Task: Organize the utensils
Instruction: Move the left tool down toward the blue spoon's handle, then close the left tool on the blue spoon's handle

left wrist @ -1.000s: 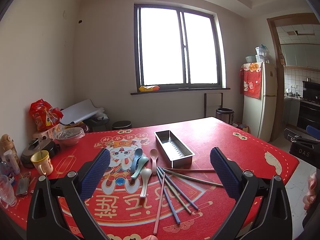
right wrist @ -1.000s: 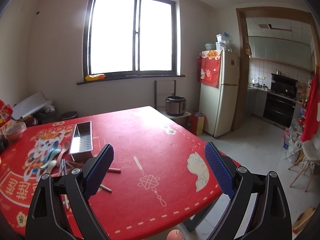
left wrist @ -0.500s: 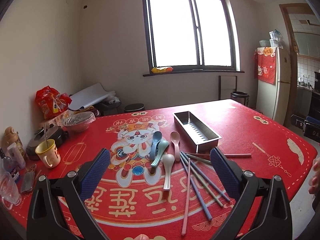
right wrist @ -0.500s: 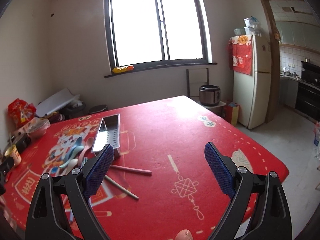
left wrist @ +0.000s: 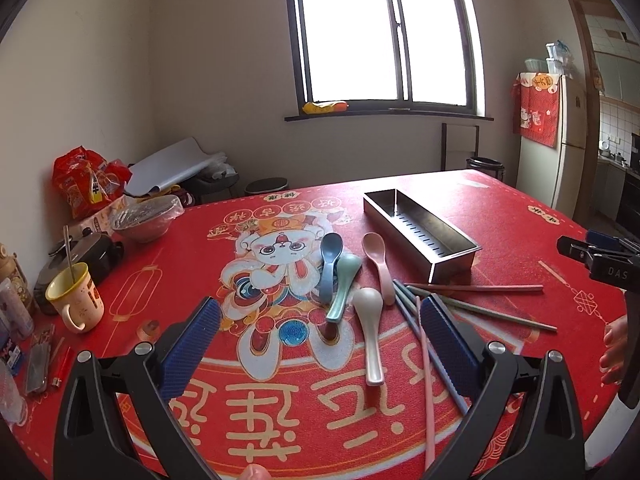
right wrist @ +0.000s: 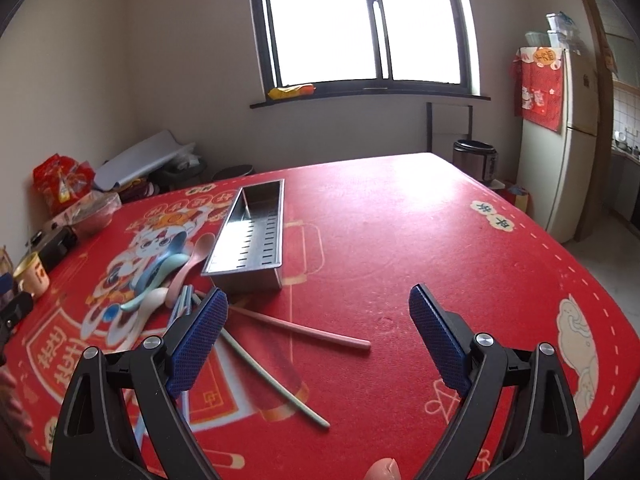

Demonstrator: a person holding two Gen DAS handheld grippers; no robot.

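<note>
Red tablecloth [left wrist: 500, 216], chopsticks [left wrist: 424, 364] behind tongs [left wrist: 320, 332].

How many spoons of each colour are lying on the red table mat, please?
Blue spoon: 1
Green spoon: 1
Pink spoon: 1
White spoon: 1
Total: 4 spoons
</note>
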